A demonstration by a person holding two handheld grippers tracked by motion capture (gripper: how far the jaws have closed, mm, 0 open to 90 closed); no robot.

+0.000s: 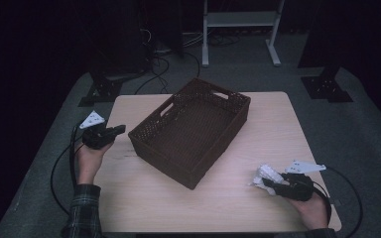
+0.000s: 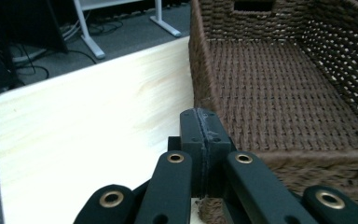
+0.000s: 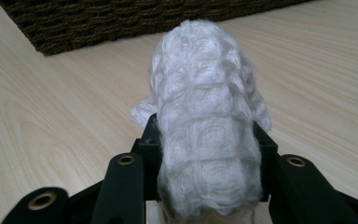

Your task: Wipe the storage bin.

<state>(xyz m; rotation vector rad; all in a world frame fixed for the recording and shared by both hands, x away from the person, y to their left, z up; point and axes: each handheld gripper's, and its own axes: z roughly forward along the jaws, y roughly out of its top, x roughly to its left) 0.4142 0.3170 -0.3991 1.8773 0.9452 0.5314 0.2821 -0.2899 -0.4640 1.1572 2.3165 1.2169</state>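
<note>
Left hand (image 1: 90, 154) rested at the left edge of the surface (image 1: 238, 148), forearm coming in from the near side in a plaid sleeve (image 1: 83, 210). The left gripper (image 1: 113, 131) was held roughly level and pointed right toward the basket (image 1: 151, 135). In the left gripper view its fingers (image 2: 192, 130) were pressed flat together with nothing between them, tips just short of the basket's near wall.

Right hand (image 1: 313, 209) sat at the near right corner of the surface, its right gripper (image 1: 272, 182) pointing left and slightly toward the far side.

The white knitted cloth (image 1: 265, 174) lay bunched in the right gripper's fingers (image 3: 150, 140), which were clamped on it from both sides; it bulged out past the tips and sat close over the surface. It was well apart from the basket, near-right of it.

Count: one woven brown basket, one white cloth, two grippers, one surface. The basket stood slantwise at centre, a handle cut-out (image 1: 167, 107) in its left wall.
</note>
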